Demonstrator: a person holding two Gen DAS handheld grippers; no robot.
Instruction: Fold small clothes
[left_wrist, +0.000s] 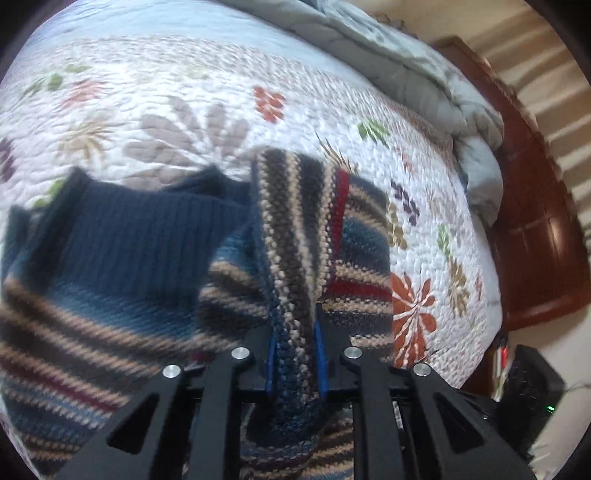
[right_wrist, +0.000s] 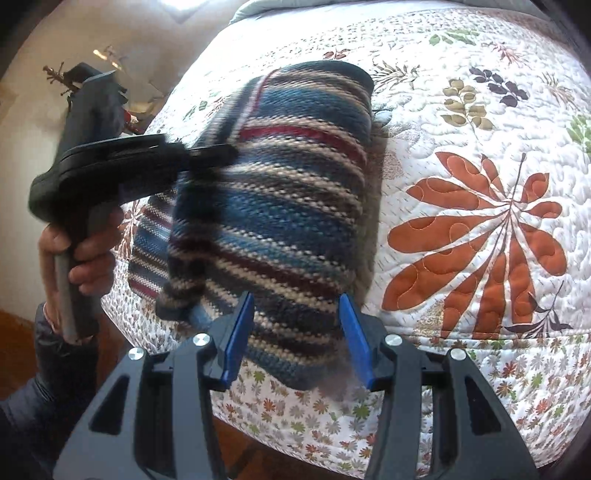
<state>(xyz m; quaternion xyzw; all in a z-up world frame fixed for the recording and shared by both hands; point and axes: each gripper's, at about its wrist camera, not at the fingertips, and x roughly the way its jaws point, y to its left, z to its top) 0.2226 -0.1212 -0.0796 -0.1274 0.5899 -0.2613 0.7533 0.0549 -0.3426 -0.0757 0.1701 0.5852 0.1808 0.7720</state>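
A small striped knit sweater (left_wrist: 110, 280) in blue, tan, brown and red lies on the floral quilt (left_wrist: 184, 110). My left gripper (left_wrist: 295, 354) is shut on a fold of the sweater and lifts a striped band of it upward. In the right wrist view the sweater (right_wrist: 280, 206) hangs lifted above the bed. My right gripper (right_wrist: 295, 336) is open, its blue pads (right_wrist: 236, 336) on either side of the sweater's lower edge. The left gripper (right_wrist: 225, 151) shows there from the side, clamped on the sweater's left edge, held by a hand (right_wrist: 77, 254).
A grey duvet (left_wrist: 424, 74) is bunched at the far side of the bed. A wooden bed frame (left_wrist: 539, 236) runs along the right. A black device (left_wrist: 532, 398) stands on the floor by the bed. The quilt's edge (right_wrist: 480, 343) drops off near my right gripper.
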